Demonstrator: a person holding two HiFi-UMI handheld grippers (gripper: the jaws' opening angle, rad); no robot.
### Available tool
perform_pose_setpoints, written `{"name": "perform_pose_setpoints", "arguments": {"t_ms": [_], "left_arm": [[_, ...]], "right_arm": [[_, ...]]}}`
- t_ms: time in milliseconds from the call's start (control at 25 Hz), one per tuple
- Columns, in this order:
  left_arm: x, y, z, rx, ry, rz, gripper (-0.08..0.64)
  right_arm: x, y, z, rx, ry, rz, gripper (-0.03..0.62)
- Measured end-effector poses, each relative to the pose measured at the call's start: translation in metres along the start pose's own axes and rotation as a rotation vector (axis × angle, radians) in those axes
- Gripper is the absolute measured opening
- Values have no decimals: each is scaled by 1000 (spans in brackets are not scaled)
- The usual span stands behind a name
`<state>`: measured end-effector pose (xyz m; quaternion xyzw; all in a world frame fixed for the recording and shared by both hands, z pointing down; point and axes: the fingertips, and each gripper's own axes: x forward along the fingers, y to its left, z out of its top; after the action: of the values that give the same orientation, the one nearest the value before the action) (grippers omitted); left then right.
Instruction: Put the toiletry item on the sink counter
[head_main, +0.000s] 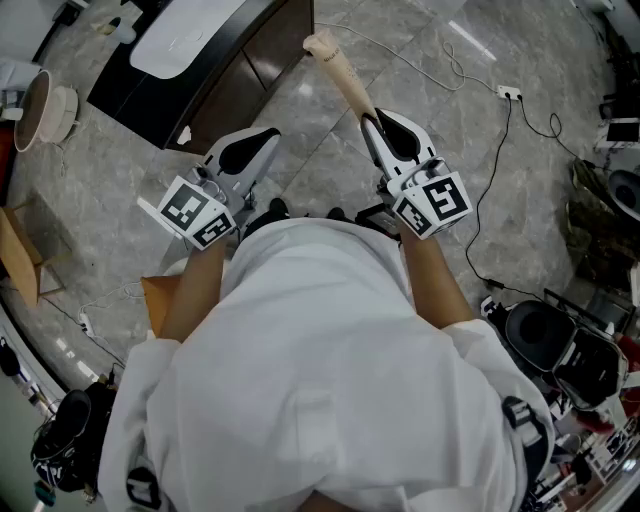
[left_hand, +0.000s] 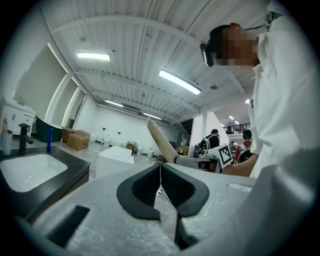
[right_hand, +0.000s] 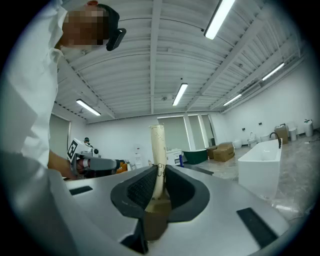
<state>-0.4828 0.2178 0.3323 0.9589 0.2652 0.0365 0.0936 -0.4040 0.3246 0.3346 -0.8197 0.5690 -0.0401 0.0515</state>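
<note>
your right gripper (right_hand: 159, 182) is clamping a beige squeeze tube (right_hand: 158, 145) low on its body, near what looks like the cap end. the rest of the tube is sticking out past the jaws, pointing toward the sink counter (head_main: 205, 90) ahead and to your left. your left gripper (left_hand: 161, 172) is riding with its jaws together and nothing between them.

the tube is looking light and soft-walled, so i'm judging that a hard squeeze will be denting it or forcing product toward the cap. its smooth plastic may be slipping in the pads on a fast swing. the stiffer part near the cap is probably the best place to be holding it.

the counter is showing a dark, flat top around a white basin (left_hand: 27, 170), with a black faucet (left_hand: 22, 137) behind. the bare strip beside the basin is looking like the safest landing spot. you're standing on grey marble-look floor (head_main: 330, 160), with a white power strip (head_main: 510, 93) off to your right and a white bathtub (right_hand: 262, 165) nearby.
</note>
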Motion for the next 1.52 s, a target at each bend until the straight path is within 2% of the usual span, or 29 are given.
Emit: {"name": "perform_pose_setpoints", "arguments": {"t_ms": [240,440,640,1000,1240,1400,1520], "left_arm": [[-10,4,-4,-31,5,22,18],[-19,5,-20,-76,13,56,18],[-17,3,-25,-96,-1,106,18],[-8,-17,-37,-122,18,150,17],[-6,-47,-52,-111,91,112,18],[-8,-27,-62,-164,120,137,17],[1,-11,-66,-182,110,113,17]], "right_arm": [[2,10,-6,25,25,-7,54],[-3,16,-21,34,47,24,54],[-17,16,-19,55,2,58,54],[-42,11,-30,86,10,104,54],[-57,13,-60,155,54,134,54],[-43,16,-64,185,51,132,54],[-33,14,-62,169,60,119,54]]}}
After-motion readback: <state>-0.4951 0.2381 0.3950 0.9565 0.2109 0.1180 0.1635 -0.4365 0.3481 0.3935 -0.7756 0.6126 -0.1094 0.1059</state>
